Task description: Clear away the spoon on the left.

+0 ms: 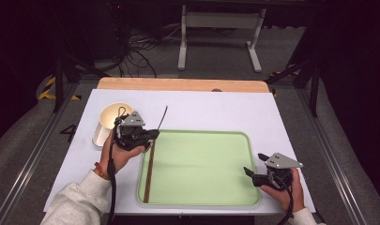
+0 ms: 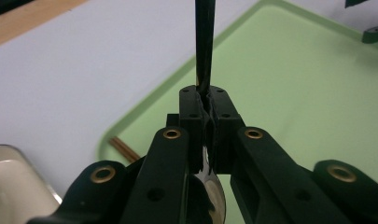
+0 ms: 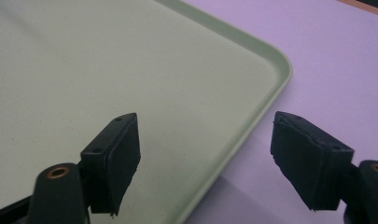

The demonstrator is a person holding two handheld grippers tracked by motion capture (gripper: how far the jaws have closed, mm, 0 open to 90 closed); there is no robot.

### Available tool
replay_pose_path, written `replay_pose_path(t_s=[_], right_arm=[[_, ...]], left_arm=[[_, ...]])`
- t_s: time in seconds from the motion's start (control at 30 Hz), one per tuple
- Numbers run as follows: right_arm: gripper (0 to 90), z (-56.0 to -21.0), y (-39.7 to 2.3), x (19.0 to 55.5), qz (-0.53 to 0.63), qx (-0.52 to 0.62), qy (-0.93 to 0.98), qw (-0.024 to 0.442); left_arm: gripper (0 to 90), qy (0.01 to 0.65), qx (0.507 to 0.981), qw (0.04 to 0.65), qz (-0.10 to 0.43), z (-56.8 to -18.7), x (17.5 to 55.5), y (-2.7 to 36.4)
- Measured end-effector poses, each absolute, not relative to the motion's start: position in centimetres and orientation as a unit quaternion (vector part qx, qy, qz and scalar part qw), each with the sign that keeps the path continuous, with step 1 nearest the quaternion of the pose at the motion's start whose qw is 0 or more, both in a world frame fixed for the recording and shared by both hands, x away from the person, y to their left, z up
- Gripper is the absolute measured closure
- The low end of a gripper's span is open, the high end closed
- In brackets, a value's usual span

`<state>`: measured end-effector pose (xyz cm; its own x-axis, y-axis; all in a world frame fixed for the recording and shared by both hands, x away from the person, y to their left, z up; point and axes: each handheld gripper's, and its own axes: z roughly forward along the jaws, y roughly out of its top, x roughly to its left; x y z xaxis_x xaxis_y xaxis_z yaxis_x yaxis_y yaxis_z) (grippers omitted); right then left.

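Note:
My left gripper (image 1: 154,134) is shut on a thin black utensil (image 1: 162,118) above the far left corner of the green tray (image 1: 201,132). In the left gripper view the slim handle (image 2: 204,42) runs straight out from between the closed jaws (image 2: 204,100), and a glossy rounded end shows beneath them. A pair of brown chopsticks (image 1: 149,173) lies inside the tray along its left rim, also seen as chopsticks (image 2: 123,148). My right gripper (image 1: 255,165) rests at the tray's near right corner. Its jaws (image 3: 205,154) stand wide apart over the tray rim (image 3: 252,116), with nothing between them.
A cream cup (image 1: 110,123) stands upright left of the tray, just behind my left hand. The tray sits on a white mat (image 1: 216,110) over a wooden table (image 1: 178,84). A metal frame and cables occupy the floor beyond.

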<state>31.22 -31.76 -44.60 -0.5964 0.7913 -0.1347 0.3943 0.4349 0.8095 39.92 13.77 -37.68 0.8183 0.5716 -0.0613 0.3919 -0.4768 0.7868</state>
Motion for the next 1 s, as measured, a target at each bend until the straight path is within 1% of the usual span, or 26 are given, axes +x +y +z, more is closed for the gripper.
replay_pose_path(t_s=[0.03, 0.13, 0.17, 0.23, 0.27, 0.53, 0.77, 1.0], right_arm=[[24.3, -44.6, -31.8, 31.2, 0.384, 0.367, 0.807, 0.259], [24.3, -44.6, -31.8, 31.2, 0.383, 0.368, 0.807, 0.259], [24.3, -44.6, -31.7, 31.2, 0.384, 0.367, 0.807, 0.259], [24.3, -44.6, -31.7, 31.2, 0.384, 0.367, 0.807, 0.259], [24.3, -44.6, -31.7, 31.2, 0.383, 0.366, 0.807, 0.259], [24.3, -44.6, -31.8, 31.2, 0.384, 0.365, 0.807, 0.26], [24.3, -44.6, -31.8, 31.2, 0.384, 0.365, 0.807, 0.26], [24.2, -44.6, -31.8, 31.2, 0.384, 0.365, 0.808, 0.258]], left_arm=[[86.6, 0.274, 0.857, 0.425, 0.095, -38.1, 39.4, 13.0], [86.6, 0.262, 0.864, 0.42, 0.089, -38.4, 39.0, 12.1], [86.6, 0.258, 0.866, 0.421, 0.075, -38.7, 38.6, 11.4], [86.5, 0.255, 0.869, 0.419, 0.074, -39.0, 38.4, 11.0], [86.6, 0.249, 0.871, 0.419, 0.059, -39.5, 38.1, 10.3], [86.5, 0.245, 0.879, 0.407, 0.027, -41.2, 37.2, 8.2], [86.4, 0.252, 0.884, 0.393, 0.013, -42.6, 36.6, 7.7], [86.0, 0.267, 0.884, 0.383, 0.019, -43.6, 36.3, 8.5]])
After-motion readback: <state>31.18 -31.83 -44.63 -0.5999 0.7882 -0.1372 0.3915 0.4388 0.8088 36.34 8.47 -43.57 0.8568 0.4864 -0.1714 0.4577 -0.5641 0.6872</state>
